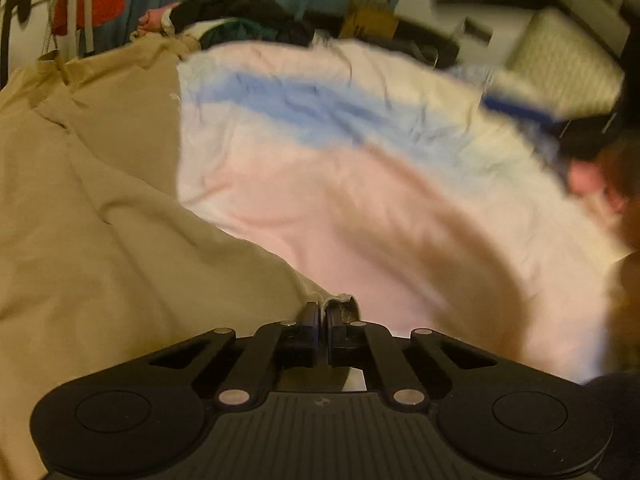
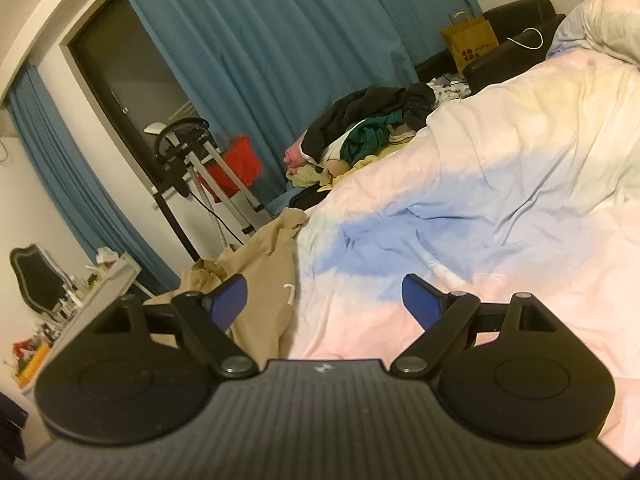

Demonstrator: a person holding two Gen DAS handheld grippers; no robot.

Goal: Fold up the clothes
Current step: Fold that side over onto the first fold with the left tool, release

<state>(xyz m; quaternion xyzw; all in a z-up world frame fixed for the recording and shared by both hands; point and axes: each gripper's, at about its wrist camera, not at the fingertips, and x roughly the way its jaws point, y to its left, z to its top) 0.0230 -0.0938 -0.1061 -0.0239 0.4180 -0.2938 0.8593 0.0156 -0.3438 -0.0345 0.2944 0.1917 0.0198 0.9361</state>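
A tan garment [image 1: 92, 208] lies spread over the left side of the bed, on a pastel pink, blue and white duvet [image 1: 360, 168]. My left gripper [image 1: 323, 314] is shut on an edge of the tan garment at the near side. In the right wrist view the same tan garment [image 2: 264, 280] lies crumpled at the bed's left edge, partly behind the left finger. My right gripper [image 2: 324, 300] is open above the duvet [image 2: 500, 200], with nothing between its blue fingers [image 2: 230, 296]. The left wrist view is blurred on the right, where my right gripper [image 1: 532, 108] and a hand [image 1: 596, 184] show.
A pile of dark, green and pink clothes [image 2: 360, 132] sits at the far side of the bed. Behind it hang blue curtains [image 2: 280, 40]. A brown paper bag [image 2: 472, 42] stands by a black seat. A stand with a red box [image 2: 236, 164] and a cluttered white shelf [image 2: 100, 284] are at left.
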